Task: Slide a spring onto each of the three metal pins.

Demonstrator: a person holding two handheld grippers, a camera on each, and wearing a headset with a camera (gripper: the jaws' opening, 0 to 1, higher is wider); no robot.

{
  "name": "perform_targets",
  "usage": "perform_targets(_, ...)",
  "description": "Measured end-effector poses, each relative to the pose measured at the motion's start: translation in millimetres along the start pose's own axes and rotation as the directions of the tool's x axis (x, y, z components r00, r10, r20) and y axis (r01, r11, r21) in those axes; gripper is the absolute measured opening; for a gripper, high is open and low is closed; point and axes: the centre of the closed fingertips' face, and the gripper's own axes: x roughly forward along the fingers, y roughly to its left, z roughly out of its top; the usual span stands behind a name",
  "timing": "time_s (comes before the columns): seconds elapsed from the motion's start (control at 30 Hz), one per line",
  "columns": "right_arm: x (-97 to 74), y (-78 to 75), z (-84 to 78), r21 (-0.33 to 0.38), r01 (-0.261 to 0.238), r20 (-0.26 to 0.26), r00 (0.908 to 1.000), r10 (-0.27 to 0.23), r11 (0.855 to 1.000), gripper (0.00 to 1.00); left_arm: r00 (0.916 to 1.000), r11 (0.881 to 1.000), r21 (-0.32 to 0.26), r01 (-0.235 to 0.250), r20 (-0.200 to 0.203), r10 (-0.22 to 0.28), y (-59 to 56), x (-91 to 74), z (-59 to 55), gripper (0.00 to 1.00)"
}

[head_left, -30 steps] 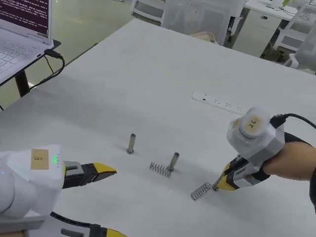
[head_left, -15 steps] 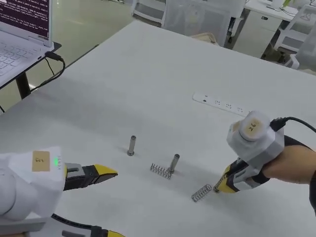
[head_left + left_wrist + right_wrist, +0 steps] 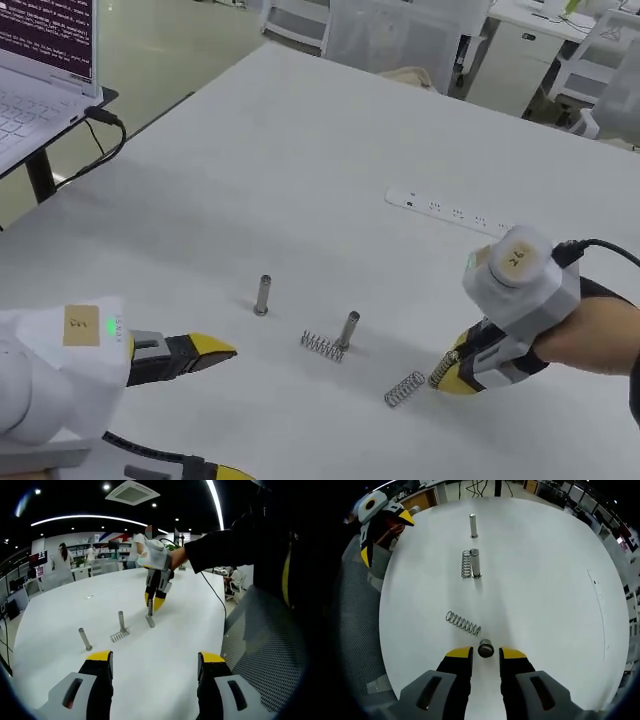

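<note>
The right gripper (image 3: 486, 655) pinches a metal pin (image 3: 486, 648) between narrow jaws, with a loose spring (image 3: 463, 622) just beside it. The left gripper (image 3: 156, 656) gapes wide. A second spring (image 3: 322, 345) touches an upright pin (image 3: 348, 328). The writing on the round sticker (image 3: 513, 255) is too blurred to read.

Your left gripper (image 3: 155, 657), jaws spread wide, faces bare white tabletop (image 3: 300, 150); the first thing in its way is a lone upright grey metal pin (image 3: 262, 295). Past that, a second grey pin (image 3: 348, 329) stands with a silver coil spring (image 3: 322, 345) lying just beside its base, closing that side. Between the two pins you have a clear lane. A second loose coil spring (image 3: 404, 388) lies just beside your right gripper (image 3: 447, 373). The flat white power strip (image 3: 445, 210) lies well apart, open table before it.
</note>
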Motion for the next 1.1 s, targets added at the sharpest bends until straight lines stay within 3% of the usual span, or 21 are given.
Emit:
perform_targets(0.53, -14.6, 1.8, 2.2, 0.048, 0.024, 0.074, 0.9969, -0.027, 0.999, 0.24, 0.9999, 1.0, 0.014, 0.013, -0.002, -0.013, -2.2, 3.1, 4.9, 0.64)
perform_targets(0.8, -25.2, 6.3, 0.3, 0.048, 0.043, 0.086, 0.9952, -0.047, 0.998, 0.24, 0.9995, 0.999, 0.032, 0.03, -0.006, -0.03, -3.5, 7.2, 12.6, 0.64)
perform_targets(1.1, -36.9, 15.9, -1.9, 0.098, 0.044, 0.161, 0.9852, -0.06, 0.994, 0.28, 0.9983, 0.997, 0.046, 0.056, -0.016, -0.055, -6.1, 15.1, 18.9, 0.63)
